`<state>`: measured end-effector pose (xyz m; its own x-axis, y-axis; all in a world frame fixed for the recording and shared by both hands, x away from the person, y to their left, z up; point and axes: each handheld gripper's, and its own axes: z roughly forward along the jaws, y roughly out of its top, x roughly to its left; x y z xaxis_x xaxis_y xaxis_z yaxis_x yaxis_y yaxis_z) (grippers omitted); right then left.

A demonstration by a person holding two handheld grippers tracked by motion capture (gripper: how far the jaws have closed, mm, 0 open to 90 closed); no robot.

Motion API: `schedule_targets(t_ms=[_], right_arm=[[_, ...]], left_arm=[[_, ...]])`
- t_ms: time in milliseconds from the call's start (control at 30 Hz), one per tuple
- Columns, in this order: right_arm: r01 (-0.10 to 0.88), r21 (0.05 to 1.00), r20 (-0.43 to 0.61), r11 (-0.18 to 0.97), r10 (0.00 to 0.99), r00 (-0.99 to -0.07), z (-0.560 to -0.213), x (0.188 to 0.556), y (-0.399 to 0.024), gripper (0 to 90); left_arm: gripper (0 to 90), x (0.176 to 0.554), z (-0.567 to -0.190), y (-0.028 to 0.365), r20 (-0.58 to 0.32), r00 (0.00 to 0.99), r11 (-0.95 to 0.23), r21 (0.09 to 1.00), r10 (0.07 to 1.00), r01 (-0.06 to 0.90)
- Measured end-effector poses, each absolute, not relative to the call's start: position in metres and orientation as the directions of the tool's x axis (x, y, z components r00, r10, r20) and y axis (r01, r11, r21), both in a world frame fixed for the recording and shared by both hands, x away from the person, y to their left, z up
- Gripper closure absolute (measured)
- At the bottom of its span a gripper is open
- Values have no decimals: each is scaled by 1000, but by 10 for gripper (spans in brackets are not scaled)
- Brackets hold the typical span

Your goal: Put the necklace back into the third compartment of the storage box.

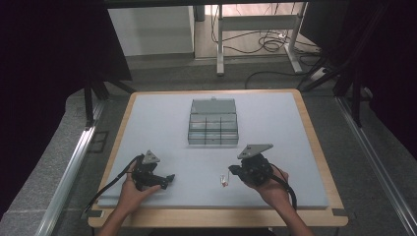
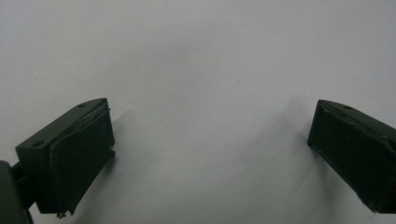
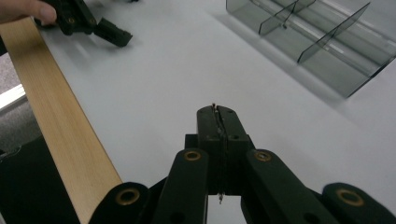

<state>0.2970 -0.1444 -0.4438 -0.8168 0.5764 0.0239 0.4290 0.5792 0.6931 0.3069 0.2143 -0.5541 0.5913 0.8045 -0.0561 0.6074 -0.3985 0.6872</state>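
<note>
A thin metal piece (image 3: 214,107), too small to be identified, is pinched between the closed jaws of the right tool (image 3: 218,116). The compartment box (image 1: 213,122) is seen beyond that tool on the worktop (image 1: 162,118), up and to its left. A small item (image 1: 224,180) lies just left of the right tool. The left tool (image 2: 210,140) is held wide and empty, farther from the box.
</note>
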Motion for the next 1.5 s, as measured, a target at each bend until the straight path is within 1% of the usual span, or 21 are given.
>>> schedule_targets(t_ms=[233,600,1200,1500], right_arm=[[423,721,34,548,582,-813,-432,303,-144,885],[371,770,-1,519,583,-813,-383,308,-142,885],[339,807,-14,483,589,-808,-350,312,-140,885],[336,817,-11,469,594,-804,-345,317,-139,885]], left_arm=[[3,307,-554,214,-56,592,-400,685,804,609],[3,307,-554,214,-58,590,-397,687,805,609],[3,307,-554,215,-57,592,-400,685,804,609],[3,307,-554,215,-56,592,-401,685,804,608]])
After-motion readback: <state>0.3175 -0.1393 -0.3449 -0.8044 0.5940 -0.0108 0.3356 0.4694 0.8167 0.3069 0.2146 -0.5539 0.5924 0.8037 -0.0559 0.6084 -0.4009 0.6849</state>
